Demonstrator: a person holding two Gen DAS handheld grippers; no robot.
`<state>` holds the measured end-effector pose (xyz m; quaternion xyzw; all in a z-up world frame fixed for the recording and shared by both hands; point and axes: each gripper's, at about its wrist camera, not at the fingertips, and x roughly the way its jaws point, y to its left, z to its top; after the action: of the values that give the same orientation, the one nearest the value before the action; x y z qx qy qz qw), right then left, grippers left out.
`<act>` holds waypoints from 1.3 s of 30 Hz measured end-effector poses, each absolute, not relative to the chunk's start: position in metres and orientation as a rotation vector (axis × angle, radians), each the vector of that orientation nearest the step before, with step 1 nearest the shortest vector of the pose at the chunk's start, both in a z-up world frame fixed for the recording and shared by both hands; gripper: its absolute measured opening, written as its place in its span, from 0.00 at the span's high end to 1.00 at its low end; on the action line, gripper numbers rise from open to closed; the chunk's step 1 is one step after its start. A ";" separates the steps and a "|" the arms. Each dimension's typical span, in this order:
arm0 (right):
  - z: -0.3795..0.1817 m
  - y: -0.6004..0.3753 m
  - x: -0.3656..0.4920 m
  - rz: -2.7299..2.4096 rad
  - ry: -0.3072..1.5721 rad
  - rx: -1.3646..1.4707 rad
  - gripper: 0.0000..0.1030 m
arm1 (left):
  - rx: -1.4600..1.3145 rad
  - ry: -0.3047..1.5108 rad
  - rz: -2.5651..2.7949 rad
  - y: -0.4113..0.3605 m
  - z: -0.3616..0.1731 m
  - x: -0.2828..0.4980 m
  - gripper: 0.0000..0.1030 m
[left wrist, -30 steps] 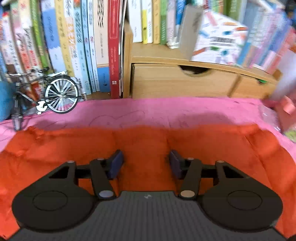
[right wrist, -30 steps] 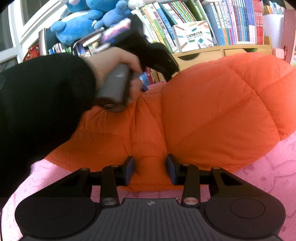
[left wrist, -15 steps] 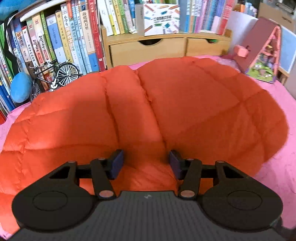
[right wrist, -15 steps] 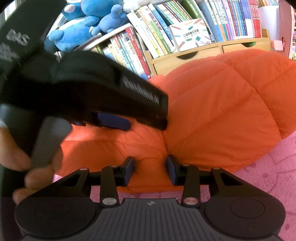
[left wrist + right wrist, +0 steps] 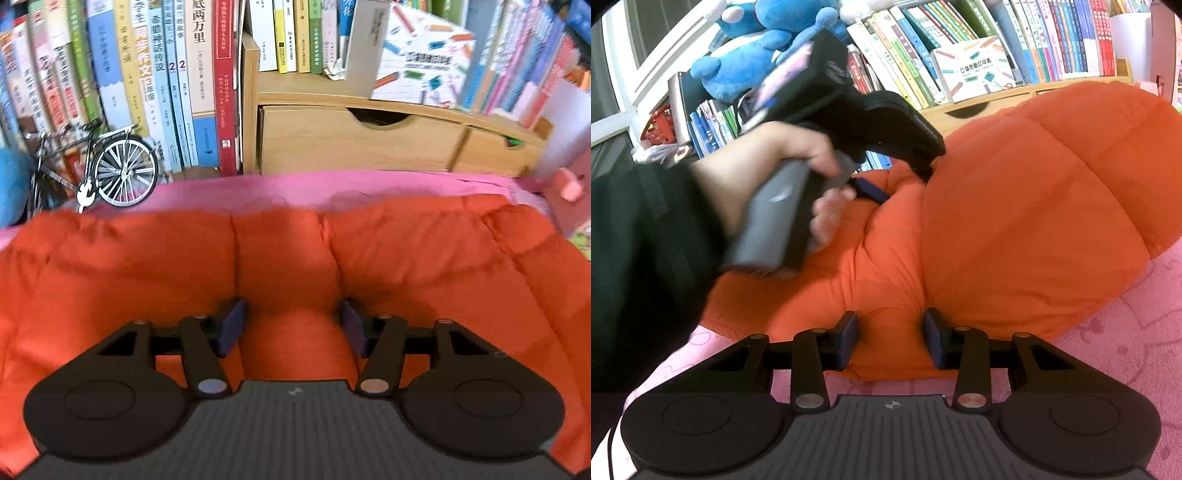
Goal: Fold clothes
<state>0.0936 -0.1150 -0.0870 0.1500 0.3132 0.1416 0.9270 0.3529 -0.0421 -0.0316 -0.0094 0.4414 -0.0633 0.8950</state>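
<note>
Right gripper (image 5: 889, 338) jaws pinching orange jacket (image 5: 1015, 221) hem on pink cloth (image 5: 1126, 354); left gripper (image 5: 905, 173) jaws opening above jacket.

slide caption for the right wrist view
Right gripper pinches the orange puffer jacket hem on the pink cloth.

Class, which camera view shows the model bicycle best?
The left wrist view: the model bicycle stands in front of the books, its spoked wheel sharp, beyond the orange quilted jacket. The right wrist view does not show it: the person's hand fills that side.
</note>
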 end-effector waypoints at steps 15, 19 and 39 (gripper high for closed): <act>-0.086 -0.115 0.096 0.293 0.642 0.314 0.61 | 0.103 0.808 -0.183 -0.028 -0.002 0.245 0.42; -0.086 -0.116 0.096 0.298 0.641 0.326 0.61 | 0.070 0.792 -0.262 -0.024 0.004 0.190 0.43; -0.080 -0.171 0.079 0.383 0.587 0.566 0.48 | 0.027 0.721 -0.142 -0.030 -0.021 0.229 0.39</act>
<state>0.0786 -0.1705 -0.0798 0.2737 0.2837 0.1849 0.9002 0.2292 -0.0298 -0.0207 0.0131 0.3525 -0.0693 0.9332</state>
